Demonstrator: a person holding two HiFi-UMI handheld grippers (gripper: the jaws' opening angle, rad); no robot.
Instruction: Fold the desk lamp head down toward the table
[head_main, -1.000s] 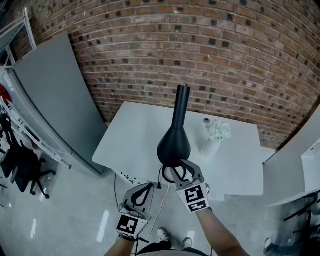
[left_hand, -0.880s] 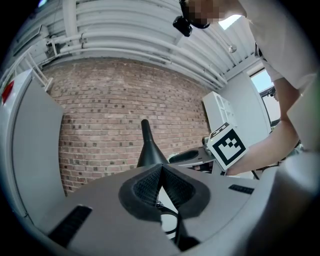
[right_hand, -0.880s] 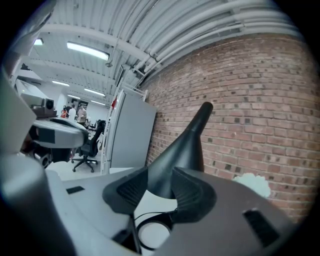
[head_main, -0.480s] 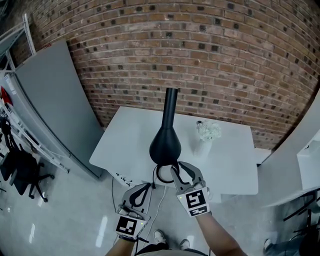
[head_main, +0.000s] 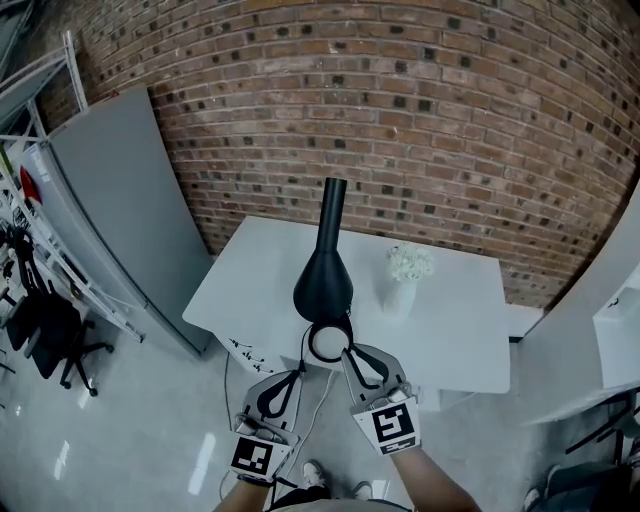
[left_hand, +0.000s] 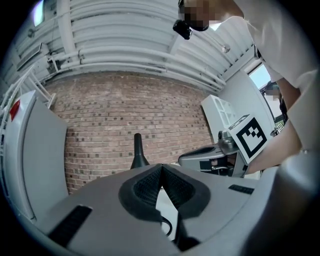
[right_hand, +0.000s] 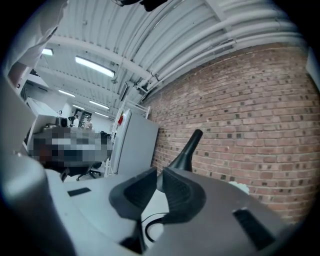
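Two grippers hang just short of the desk (head_main: 455, 330). Left gripper (head_main: 293, 377) is pinched together, empty. Right gripper (head_main: 350, 352) has backed off the lamp's pale ring (head_main: 328, 342), jaws just closing to a slim gap w/ nothing between. Lamp (head_main: 322, 280) sits at the desk's near edge, black neck upright. Fold prob. not done; needs a re-grip.

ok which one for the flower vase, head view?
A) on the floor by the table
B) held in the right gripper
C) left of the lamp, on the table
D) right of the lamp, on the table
D: the white vase of flowers stands on the table to the right of the black lamp, with a gap of bare tabletop between them.
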